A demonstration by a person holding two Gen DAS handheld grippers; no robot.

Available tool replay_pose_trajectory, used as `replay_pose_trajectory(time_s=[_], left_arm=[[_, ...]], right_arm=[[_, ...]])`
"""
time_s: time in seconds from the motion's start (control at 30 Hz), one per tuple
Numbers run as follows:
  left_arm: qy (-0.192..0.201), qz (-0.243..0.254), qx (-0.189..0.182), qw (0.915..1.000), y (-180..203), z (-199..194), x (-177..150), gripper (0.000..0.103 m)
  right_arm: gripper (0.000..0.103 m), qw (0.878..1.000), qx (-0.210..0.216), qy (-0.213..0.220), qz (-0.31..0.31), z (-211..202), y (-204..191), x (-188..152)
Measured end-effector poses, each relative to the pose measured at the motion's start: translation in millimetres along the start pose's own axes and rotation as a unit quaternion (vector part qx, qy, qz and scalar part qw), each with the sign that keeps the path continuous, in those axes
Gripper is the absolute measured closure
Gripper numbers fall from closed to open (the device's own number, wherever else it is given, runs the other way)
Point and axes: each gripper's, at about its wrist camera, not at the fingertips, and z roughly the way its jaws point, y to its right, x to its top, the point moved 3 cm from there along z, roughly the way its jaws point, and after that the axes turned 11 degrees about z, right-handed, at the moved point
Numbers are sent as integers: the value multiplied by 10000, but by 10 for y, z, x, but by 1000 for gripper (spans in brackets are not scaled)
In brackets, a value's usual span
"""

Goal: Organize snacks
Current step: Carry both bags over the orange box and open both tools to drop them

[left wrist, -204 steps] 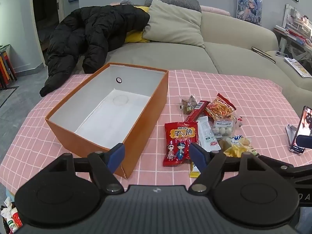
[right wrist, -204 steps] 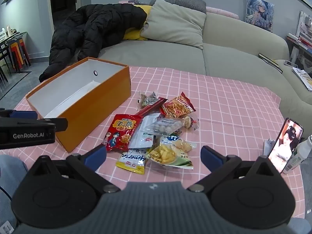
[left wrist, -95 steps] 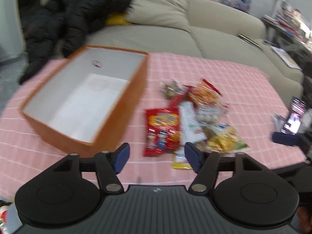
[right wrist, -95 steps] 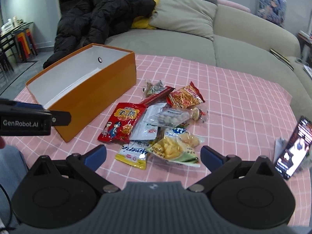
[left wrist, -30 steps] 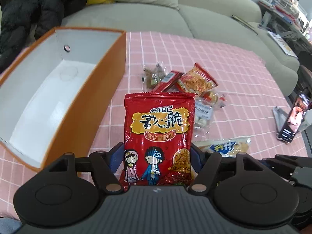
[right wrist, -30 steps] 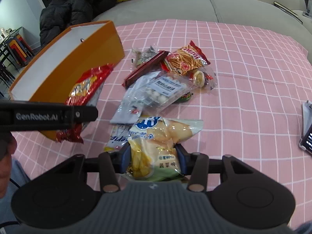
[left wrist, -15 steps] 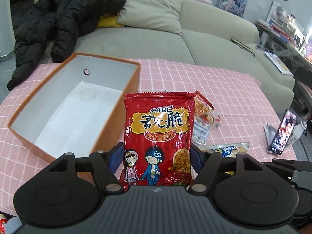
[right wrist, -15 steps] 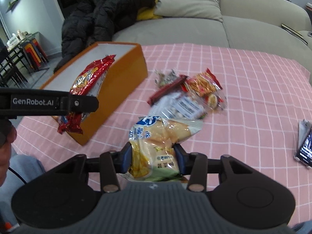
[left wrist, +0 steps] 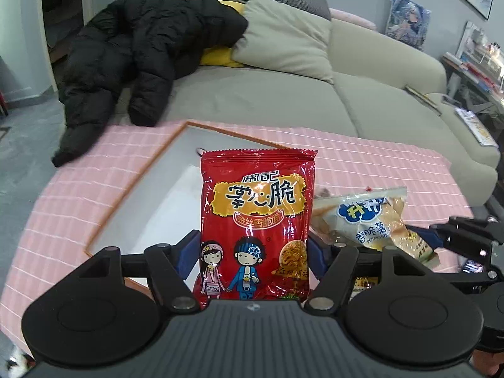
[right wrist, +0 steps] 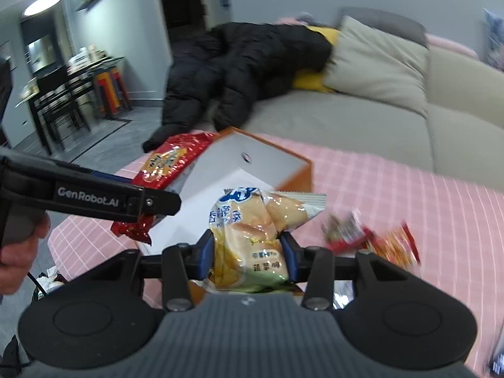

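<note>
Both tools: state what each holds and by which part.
Left tool grips the red noodle-snack bag by its lower sides; right tool grips the yellow potato-stick bag by its lower sides.

The red noodle-snack packet (left wrist: 256, 220) is standing upright between the left gripper's fingers, its cartoon-printed face toward the camera, hanging over the open orange box (left wrist: 132, 186) ahead. The yellow potato-stick bag (right wrist: 249, 239) is sitting crumpled between the right gripper's fingers, its top leaning right, above the box's near corner.
</note>
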Motion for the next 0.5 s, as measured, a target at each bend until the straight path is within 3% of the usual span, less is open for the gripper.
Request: replay_pose_trajectory(time_s=[0.23,0.5], left_arm=[[-431,604,389,9965,-282,144,123,24],[-1201,652,130,9905,-599,588,35,24]], right_arm=[[61,9942,267,-326,-991,499,-432,278],[61,9795,568,-1023,-1639,1114,-643,334]])
